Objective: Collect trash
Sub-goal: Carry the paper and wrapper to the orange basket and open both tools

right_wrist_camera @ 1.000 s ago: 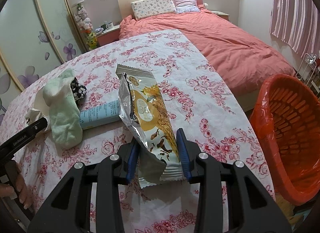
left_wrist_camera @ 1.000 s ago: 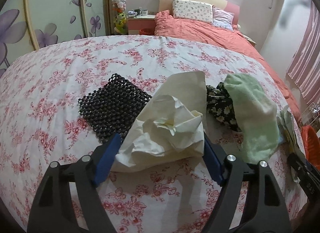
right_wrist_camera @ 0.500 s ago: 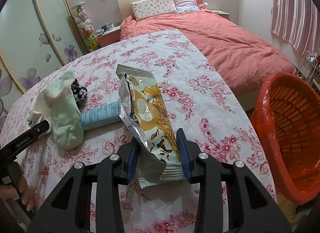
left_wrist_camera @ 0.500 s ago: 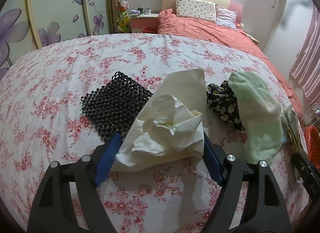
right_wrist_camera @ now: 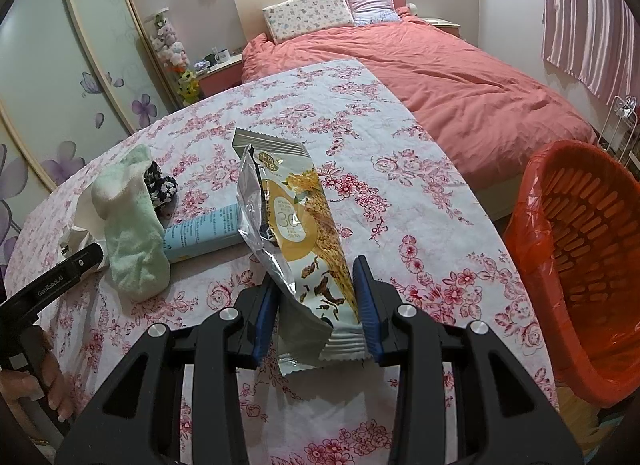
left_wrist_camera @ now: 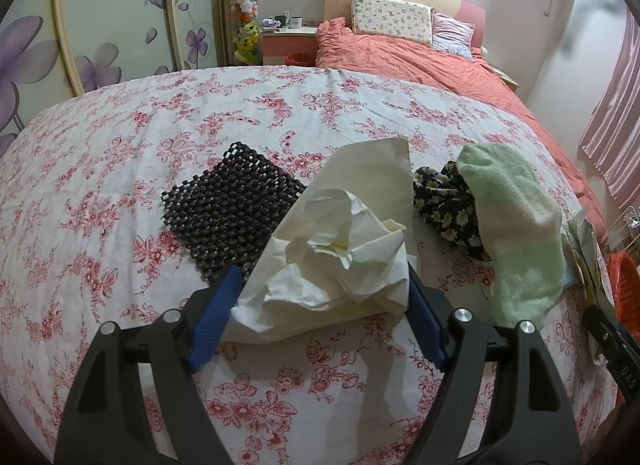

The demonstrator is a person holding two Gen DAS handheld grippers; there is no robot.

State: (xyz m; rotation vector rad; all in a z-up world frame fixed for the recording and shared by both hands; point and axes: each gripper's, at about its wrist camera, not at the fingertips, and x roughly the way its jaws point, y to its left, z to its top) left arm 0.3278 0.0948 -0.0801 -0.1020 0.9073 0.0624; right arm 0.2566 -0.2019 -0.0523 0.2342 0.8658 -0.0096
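Note:
A crumpled sheet of white paper (left_wrist_camera: 340, 233) is held just above the flowered tablecloth (left_wrist_camera: 120, 145), with my left gripper (left_wrist_camera: 322, 271) shut on it; both blue pads press its sides. My right gripper (right_wrist_camera: 316, 271) is shut on a silver and yellow snack wrapper (right_wrist_camera: 296, 217), which sticks up and forward from the pads. An orange basket (right_wrist_camera: 580, 265) lined with a red bag stands beside the table at the right, below the tabletop edge. In the right wrist view the left gripper's body (right_wrist_camera: 60, 273) shows at the far left, held by a hand (right_wrist_camera: 40, 385).
On the table lie a black mesh mat (left_wrist_camera: 228, 209), a pale green towel (left_wrist_camera: 516, 233) over a dark floral cloth (left_wrist_camera: 444, 201), and a light blue tube (right_wrist_camera: 204, 229). A bed with a coral cover (right_wrist_camera: 460, 77) stands behind the table.

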